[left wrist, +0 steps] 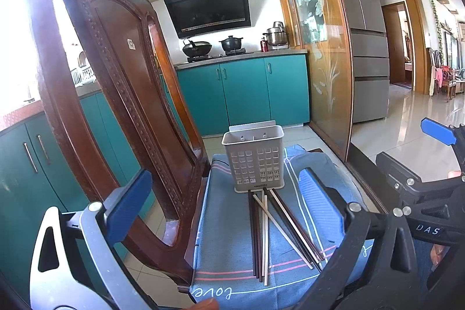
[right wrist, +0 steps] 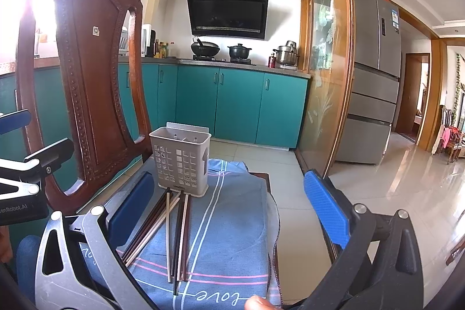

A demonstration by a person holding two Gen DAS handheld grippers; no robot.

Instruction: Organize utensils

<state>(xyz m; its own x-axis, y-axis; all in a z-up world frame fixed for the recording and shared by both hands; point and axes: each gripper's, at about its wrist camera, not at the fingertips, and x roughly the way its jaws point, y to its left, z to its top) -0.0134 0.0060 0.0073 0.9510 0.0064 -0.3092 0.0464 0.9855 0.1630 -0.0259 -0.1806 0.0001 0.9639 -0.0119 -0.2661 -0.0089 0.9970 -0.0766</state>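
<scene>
Between spread blue pads of left gripper (left wrist: 223, 202), nothing held; jaws released, hovering above blue cloth (left wrist: 221, 228). Right gripper (right wrist: 229, 205) likewise spread wide, empty. Ahead on cloth: loose chopsticks (left wrist: 264, 234), dark and pale, fanned and crossing, tips touching base of grey perforated utensil holder (left wrist: 255, 159). Holder upright at far end of cloth. Carved wooden chair back (left wrist: 113, 83) rises just left.

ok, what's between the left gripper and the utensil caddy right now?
In the left wrist view, the loose chopsticks lie on the blue cloth between the open left gripper and the caddy. Nothing else.
</scene>
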